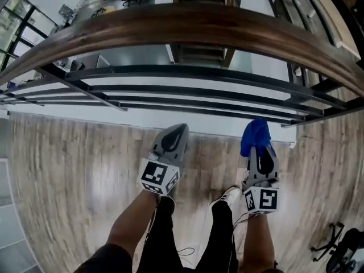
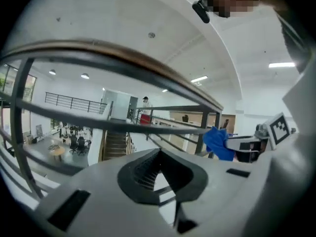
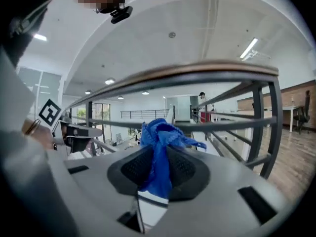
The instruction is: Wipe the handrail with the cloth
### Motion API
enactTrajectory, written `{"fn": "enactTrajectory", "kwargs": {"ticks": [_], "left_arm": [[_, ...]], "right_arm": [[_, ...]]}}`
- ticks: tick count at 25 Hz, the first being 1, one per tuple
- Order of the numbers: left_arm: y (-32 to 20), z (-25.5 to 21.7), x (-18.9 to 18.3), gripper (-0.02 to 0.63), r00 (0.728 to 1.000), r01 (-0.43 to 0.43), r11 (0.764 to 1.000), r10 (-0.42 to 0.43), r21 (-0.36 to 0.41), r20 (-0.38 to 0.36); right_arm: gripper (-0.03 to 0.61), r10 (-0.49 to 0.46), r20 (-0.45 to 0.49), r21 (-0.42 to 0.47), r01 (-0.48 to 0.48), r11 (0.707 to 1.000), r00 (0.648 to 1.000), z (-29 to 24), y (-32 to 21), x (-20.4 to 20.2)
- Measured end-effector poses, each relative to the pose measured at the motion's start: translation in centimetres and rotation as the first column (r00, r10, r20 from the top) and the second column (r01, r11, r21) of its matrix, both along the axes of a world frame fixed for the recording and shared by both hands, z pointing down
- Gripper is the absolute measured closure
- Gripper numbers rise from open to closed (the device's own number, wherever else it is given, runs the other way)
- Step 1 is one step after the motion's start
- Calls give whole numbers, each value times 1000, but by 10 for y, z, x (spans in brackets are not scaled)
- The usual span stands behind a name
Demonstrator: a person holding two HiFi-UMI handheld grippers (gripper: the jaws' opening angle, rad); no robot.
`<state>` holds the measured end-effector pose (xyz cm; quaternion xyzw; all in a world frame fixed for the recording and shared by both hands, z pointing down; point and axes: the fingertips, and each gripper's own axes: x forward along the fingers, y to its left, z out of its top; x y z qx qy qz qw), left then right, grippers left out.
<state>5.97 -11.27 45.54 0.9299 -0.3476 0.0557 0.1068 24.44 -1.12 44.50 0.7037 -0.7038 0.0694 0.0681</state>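
The right hand-held gripper (image 3: 158, 168) has its jaws pinched tight on the blue cloth (image 3: 161, 132), which bunches up out of the tips in a loose wad. In the head view this gripper (image 1: 260, 152) is low, over the wood floor (image 1: 68, 169), with the cloth (image 1: 255, 134) well below the handrail (image 1: 182, 27) and level with the dark bars (image 1: 187, 90). The left hand-held gripper (image 1: 176, 131) sits beside it, jaws together on nothing (image 2: 159, 154).

The cloth is not yet on the wood, so I judge the step to be the lift to the rail. To do it well:

- Bring the wad up and over the top, not into the bars.
- Press cloth, not jaw tips, onto the handrail (image 3: 212, 69).
- Follow its curve in one long stroke.
- Keep the pinch firm, since the loose wad could drag free.
- Hold the left gripper clear of the path.
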Motion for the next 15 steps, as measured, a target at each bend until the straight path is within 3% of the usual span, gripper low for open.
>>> {"fn": "enactTrajectory", "kwargs": {"ticks": [4, 7, 9, 12, 15], "left_arm": [[25, -157, -3, 609, 999, -40, 997, 41, 69, -5], [37, -235, 2, 609, 999, -31, 994, 34, 109, -31], [52, -281, 7, 609, 999, -14, 994, 19, 111, -45], [100, -330, -6, 609, 997, 31, 998, -28, 50, -70], [131, -345, -31, 609, 994, 86, 995, -83, 42, -70]], "right_arm": [[485, -68, -42, 62, 70, 996, 997, -141, 24, -25], [485, -88, -77, 134, 98, 986, 993, -215, 29, -32], [485, -73, -47, 172, 80, 982, 996, -259, 36, -29], [485, -64, 35, 160, 57, 985, 997, -305, 67, -41], [485, -87, 25, 155, 82, 984, 996, -330, 86, -61]]}}
